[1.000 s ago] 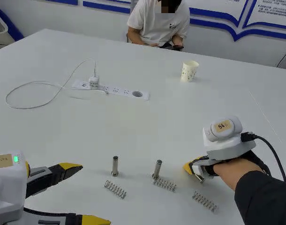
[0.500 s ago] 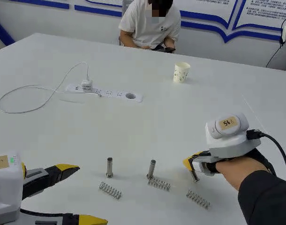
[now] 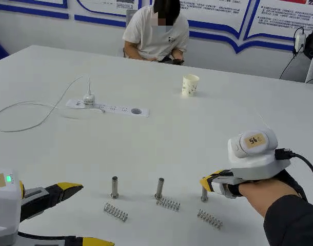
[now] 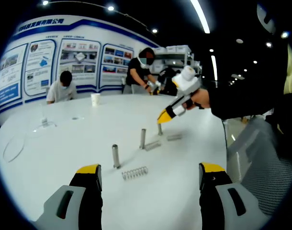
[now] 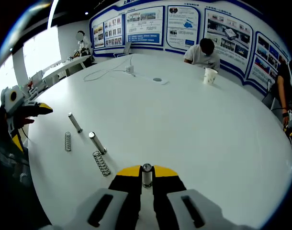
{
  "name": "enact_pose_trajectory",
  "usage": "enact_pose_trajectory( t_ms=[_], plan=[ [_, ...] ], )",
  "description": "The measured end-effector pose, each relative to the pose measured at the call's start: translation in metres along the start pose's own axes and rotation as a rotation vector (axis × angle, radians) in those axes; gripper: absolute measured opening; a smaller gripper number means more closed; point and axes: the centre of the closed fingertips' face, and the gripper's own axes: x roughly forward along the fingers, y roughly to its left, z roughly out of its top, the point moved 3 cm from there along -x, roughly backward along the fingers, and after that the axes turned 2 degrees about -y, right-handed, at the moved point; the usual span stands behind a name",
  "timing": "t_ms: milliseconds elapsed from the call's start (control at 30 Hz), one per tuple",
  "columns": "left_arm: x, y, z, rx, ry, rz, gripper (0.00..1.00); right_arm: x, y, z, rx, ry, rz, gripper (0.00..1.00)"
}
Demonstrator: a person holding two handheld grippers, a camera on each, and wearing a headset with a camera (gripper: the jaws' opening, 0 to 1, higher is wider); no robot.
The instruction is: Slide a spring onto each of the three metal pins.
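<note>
Since a second ago the third pin (image 3: 204, 195) has gone from slanted to upright. Its foot is on the white table (image 3: 146, 148) at lower right of the head view, and the right gripper (image 3: 210, 183) is clamped on its shaft, likely to stand it in line with the others. Nearest, at lower left, the left gripper (image 3: 90, 214) hangs wide apart and empty, apparently ready to fetch a spring. Three springs (image 3: 168, 204) lie flat, each just in front of a pin, none threaded yet. Behind them the left pin (image 3: 114, 186) and middle pin (image 3: 159, 188) stand free. Higher up are a power strip (image 3: 108, 108), a paper cup (image 3: 190, 85) and a seated person (image 3: 156, 33).
</note>
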Motion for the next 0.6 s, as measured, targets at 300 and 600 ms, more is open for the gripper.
enact_pose_trajectory(
  t_ms=[300, 600],
  plan=[
    [-0.0020, -0.0029, 0.0034, 0.009, -0.001, -0.004, 0.85, -0.0059, 0.0009, -0.0054, 0.029, 0.001, -0.006, 0.09],
    [-0.0027, -0.0043, 0.0038, 0.015, 0.002, -0.004, 0.85, -0.0050, 0.0026, -0.0039, 0.017, -0.001, 0.002, 0.09]
  ],
)
